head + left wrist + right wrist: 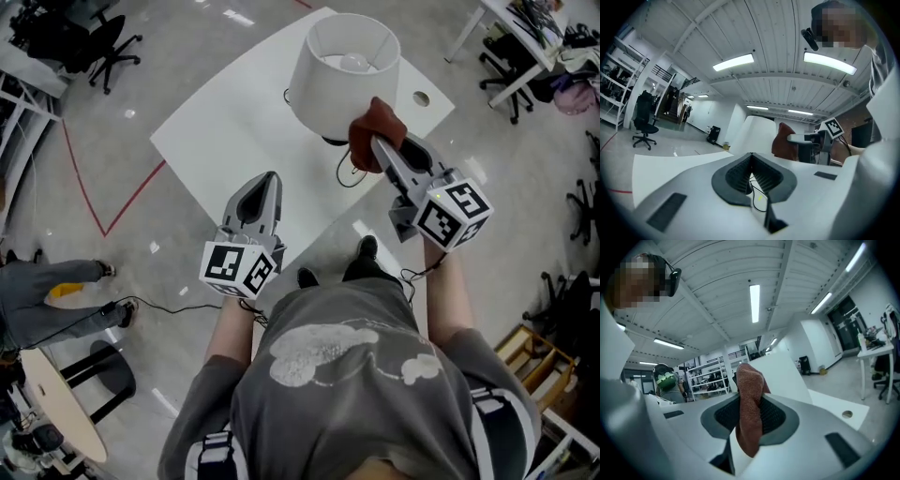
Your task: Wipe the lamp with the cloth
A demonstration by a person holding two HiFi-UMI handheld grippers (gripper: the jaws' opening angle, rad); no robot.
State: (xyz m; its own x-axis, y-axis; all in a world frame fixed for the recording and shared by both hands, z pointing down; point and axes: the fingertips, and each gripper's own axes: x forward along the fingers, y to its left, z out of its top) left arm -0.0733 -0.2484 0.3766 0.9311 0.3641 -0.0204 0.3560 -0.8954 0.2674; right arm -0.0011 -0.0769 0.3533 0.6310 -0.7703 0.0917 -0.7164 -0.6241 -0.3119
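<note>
A white lamp (343,81) with a conical shade stands on the white table (225,141). My right gripper (375,142) is shut on a reddish-brown cloth (377,131), and the cloth presses against the shade's near right side. In the right gripper view the cloth (750,404) hangs out between the jaws, with the shade (780,373) just behind it. My left gripper (267,180) hovers over the table's near edge, left of the lamp, shut with nothing in it. From the left gripper view the shade (752,133), the cloth (783,140) and the right gripper show ahead.
The lamp's black cord (349,173) loops on the table near its base. A round hole (421,98) sits in the table's right corner. Office chairs (103,47) and desks (525,37) stand around, and a seated person (56,300) is at the left.
</note>
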